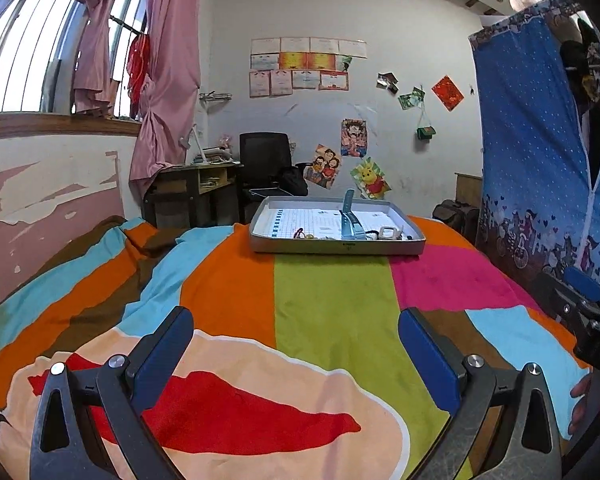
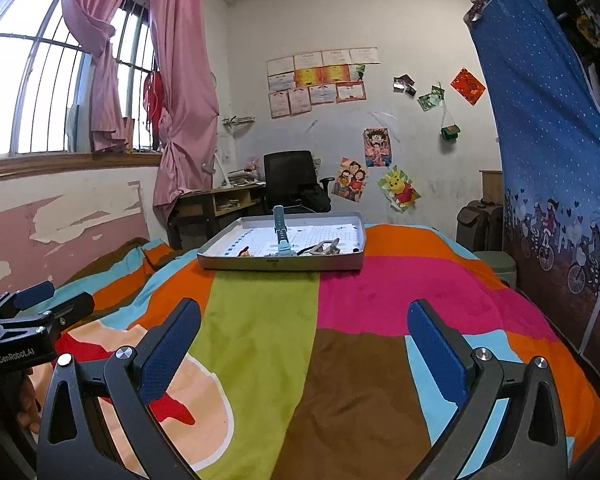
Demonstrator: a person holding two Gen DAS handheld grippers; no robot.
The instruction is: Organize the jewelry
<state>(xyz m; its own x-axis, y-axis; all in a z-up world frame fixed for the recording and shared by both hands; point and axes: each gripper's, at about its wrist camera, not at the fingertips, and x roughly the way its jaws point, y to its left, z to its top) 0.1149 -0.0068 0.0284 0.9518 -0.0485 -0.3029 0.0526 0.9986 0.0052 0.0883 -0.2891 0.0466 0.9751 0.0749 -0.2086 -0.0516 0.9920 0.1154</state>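
A shallow grey tray (image 1: 336, 246) sits on the far part of the bed, also in the right wrist view (image 2: 280, 264). In it lie a light blue watch (image 1: 350, 224) with its strap standing up, a white clasp-like piece (image 1: 388, 233), a small dark red ring (image 1: 299, 233) and other small bits. The watch (image 2: 280, 232) also shows from the right. My left gripper (image 1: 296, 336) is open and empty, low over the bedspread, well short of the tray. My right gripper (image 2: 304, 332) is open and empty, beside the left one (image 2: 36, 312).
A bright patchwork bedspread (image 1: 328, 300) covers the bed. A blue fabric wardrobe (image 1: 540, 152) stands close on the right. A desk (image 1: 196, 188) and black chair (image 1: 266, 160) stand behind the bed by the window. A peeling wall runs along the left.
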